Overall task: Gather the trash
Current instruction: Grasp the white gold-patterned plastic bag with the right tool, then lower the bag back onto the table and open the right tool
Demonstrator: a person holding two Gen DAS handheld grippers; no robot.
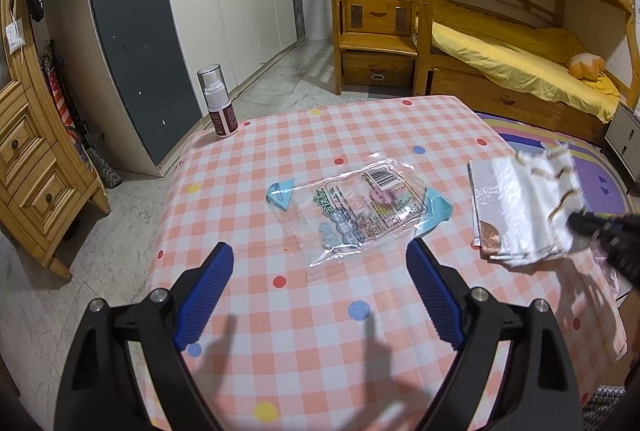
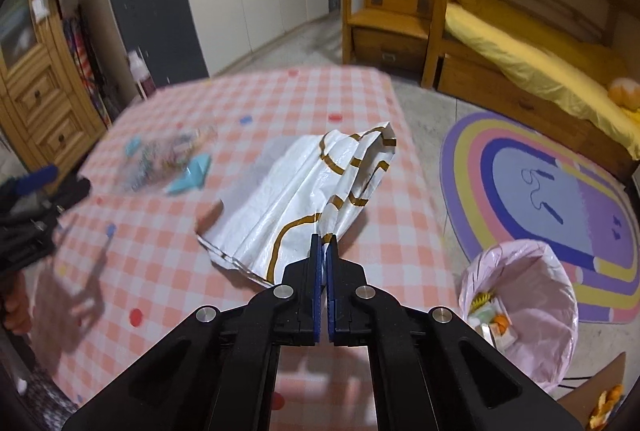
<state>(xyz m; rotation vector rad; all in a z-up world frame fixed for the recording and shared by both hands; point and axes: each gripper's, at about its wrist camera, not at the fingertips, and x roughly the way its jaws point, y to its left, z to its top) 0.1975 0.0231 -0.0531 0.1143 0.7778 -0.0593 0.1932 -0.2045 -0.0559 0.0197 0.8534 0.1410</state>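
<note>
The white wrapper with gold-brown lines (image 2: 304, 199) sat at the centre of the right wrist view, its near edge pinched in the right gripper (image 2: 323, 243), whose blue pads were pressed together on the foil. Most of the wrapper looked lifted off the checked tablecloth (image 2: 168, 255), so I judged the pick-up done and the carry beginning. The next move called for swinging it toward the lower right of that frame, over the bin with the pink liner (image 2: 532, 311), and only then letting the jaws part.

That bin stood on the floor just beside the table and already held a few scraps, something orange and something yellow among them.

In the left wrist view, the clear printed packet (image 1: 360, 207) lay flat on the cloth at mid-frame, untouched. The left gripper (image 1: 320, 251) hovered near it with its jaws wide apart and nothing between them. A spray bottle (image 1: 218, 103) stood at the table's far corner, upper left.
</note>
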